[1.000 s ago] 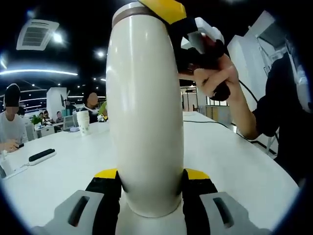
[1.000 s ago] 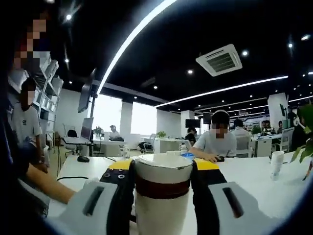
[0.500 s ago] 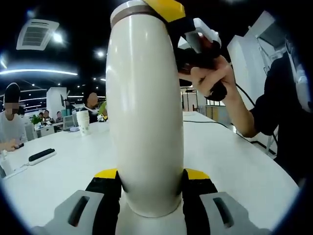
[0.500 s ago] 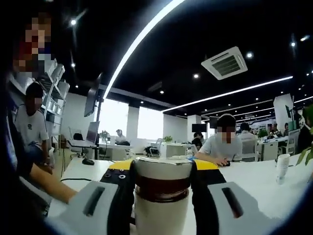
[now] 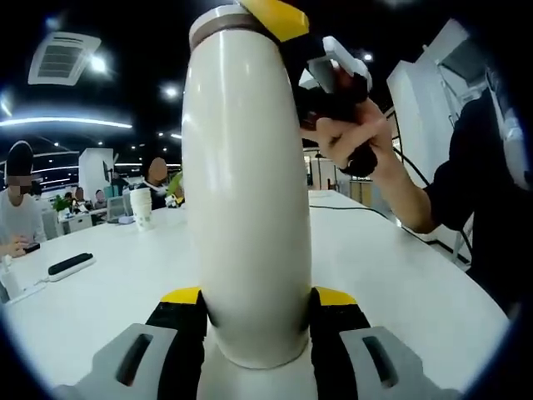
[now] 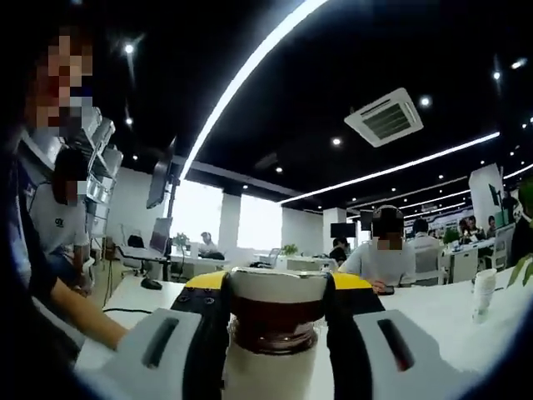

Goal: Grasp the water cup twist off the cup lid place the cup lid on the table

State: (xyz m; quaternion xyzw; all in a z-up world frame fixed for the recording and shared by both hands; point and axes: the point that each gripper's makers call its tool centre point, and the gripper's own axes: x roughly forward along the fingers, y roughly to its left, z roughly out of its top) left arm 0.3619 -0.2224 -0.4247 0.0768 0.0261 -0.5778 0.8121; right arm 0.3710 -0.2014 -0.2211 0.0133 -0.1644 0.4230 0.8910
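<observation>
No lettering, label, brand mark or number is legible on any surface in either gripper view.

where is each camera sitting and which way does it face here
Left gripper view: rides the left hand-held gripper low on the white water cup, looking along the table; the person's hand and the right hand-held gripper show at the cup's top.
Right gripper view: rides the right hand-held gripper, jaws closed on the cup lid, facing across the office; the person's forearm shows at left.
Shared: the same cup, held at its body and its lid.
</observation>
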